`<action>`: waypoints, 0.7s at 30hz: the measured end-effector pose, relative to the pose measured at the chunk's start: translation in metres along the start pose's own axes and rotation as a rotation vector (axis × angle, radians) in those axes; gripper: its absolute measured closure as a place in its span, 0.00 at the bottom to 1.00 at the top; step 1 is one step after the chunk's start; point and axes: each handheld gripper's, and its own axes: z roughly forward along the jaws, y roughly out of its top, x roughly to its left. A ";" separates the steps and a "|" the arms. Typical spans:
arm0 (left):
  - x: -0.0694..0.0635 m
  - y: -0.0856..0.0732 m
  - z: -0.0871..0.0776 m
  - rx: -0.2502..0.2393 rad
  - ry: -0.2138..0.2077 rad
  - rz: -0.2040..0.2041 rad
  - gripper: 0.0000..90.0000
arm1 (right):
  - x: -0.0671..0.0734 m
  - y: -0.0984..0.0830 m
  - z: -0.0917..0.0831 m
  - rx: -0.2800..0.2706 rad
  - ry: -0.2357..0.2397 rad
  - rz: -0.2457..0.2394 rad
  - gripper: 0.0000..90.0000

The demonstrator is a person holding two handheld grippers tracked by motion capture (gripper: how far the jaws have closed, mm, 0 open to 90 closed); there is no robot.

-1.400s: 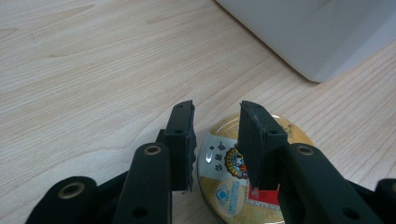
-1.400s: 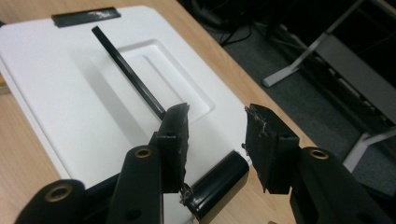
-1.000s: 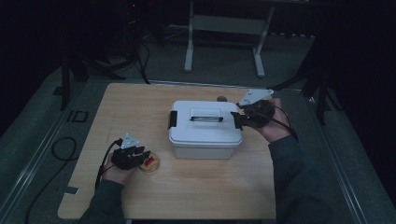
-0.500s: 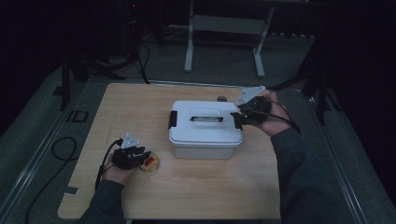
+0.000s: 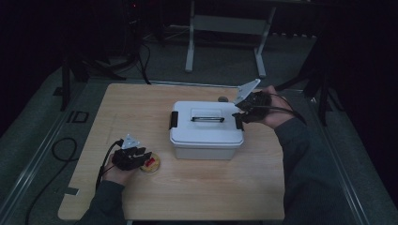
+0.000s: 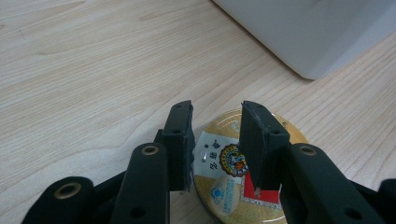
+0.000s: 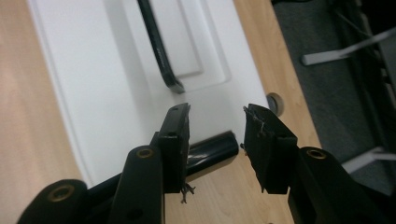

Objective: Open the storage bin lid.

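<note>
Two grippers over a wooden table (image 5: 197, 187) in the high view: left gripper (image 5: 141, 158) at a small round gold tin (image 5: 151, 162) near the front left, right gripper (image 5: 240, 115) at the right end of a white lidded box (image 5: 206, 131), lid on, contents hidden. Left gripper view: jaws apart, hovering above the tin's printed lid (image 6: 224, 163), nothing clamped, box corner (image 6: 317, 37) beyond. Right gripper view: jaws apart beside the box's black side latch (image 7: 212, 151), not gripping it; black handle (image 7: 159, 46) lies flat on the lid.
</note>
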 end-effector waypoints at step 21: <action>0.000 0.000 0.000 0.007 -0.005 0.004 0.72 | 0.005 0.024 0.007 0.038 0.066 -0.120 0.70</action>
